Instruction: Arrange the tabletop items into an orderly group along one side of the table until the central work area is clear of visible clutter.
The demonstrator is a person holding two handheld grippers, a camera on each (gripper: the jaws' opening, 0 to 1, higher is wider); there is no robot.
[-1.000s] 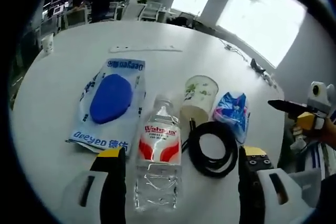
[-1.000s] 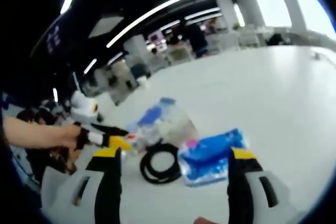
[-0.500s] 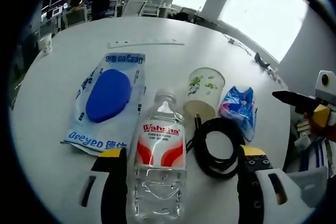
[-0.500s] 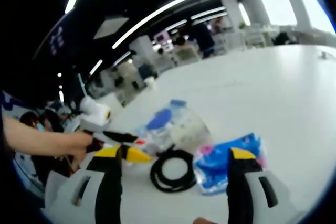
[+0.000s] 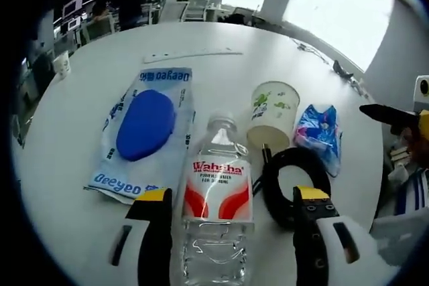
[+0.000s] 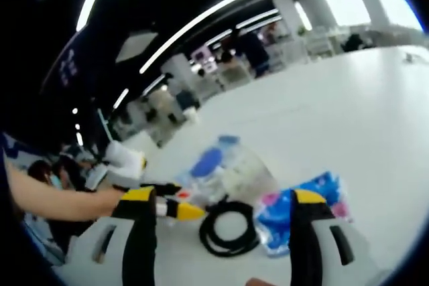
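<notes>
The water bottle (image 5: 216, 205) lies on its side on the white table (image 5: 80, 219), cap pointing away, its near end running between the spread jaws of the left gripper (image 5: 231, 199); the jaws straddle it without visibly pressing, which reads as lining up for a grab so it can be shifted to one edge. It is clear plastic with a red-and-white label. Left of it, touching or nearly so, lies a flat packet (image 5: 144, 132) with a blue oval shape inside and blue lettering. To the right a black cable coil (image 5: 293, 182) rests close beside the bottle, with a paper cup (image 5: 273, 113) printed with green leaves just beyond the coil and a crinkled blue wrapper (image 5: 320, 135) further right. A thin white strip (image 5: 193, 53) lies apart at the far side. The items sit bunched mid-table, so the clearing looks barely begun.

The right gripper (image 6: 218, 209) hovers open and empty above the table; its view is blurred, so exact spacing there is probably unreliable.
</notes>
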